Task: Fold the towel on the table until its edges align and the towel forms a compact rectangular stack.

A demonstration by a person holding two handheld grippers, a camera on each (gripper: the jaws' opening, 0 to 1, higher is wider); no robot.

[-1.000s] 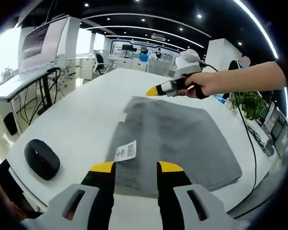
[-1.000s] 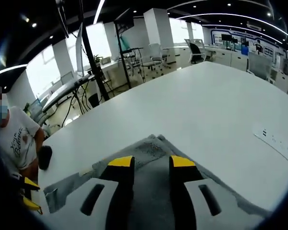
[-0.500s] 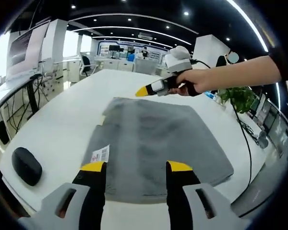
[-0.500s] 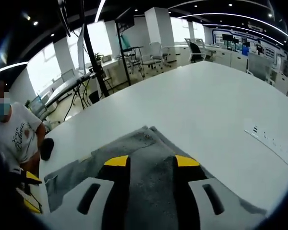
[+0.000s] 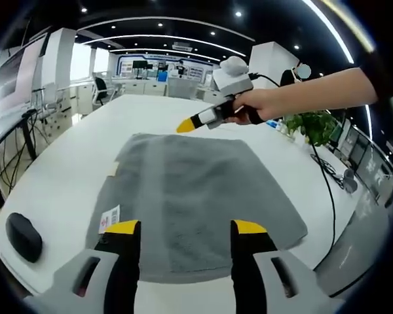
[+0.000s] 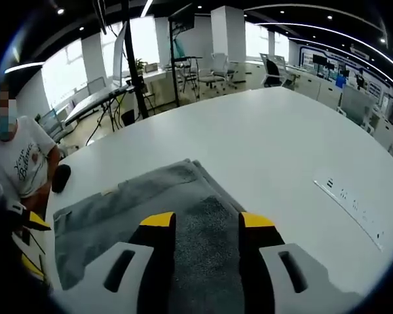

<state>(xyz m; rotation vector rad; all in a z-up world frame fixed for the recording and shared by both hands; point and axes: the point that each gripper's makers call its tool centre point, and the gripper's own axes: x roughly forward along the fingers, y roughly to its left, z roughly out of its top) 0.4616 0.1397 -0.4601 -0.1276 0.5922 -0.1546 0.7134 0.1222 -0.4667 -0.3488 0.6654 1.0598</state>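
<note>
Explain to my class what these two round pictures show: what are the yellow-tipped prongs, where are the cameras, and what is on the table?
A person holds one handheld gripper in each hand; a fisheye camera rides on each, looking along its two jaws. The left gripper rises from the bottom of the left gripper view, the right gripper from the bottom of the right gripper view. In the left gripper view, the person's hand carries the right gripper in from the right. Both have their jaws apart and hold nothing. On the white table lies a grey towel, spread flat, with a white tag at one edge. A small black object sits nearby.
</note>
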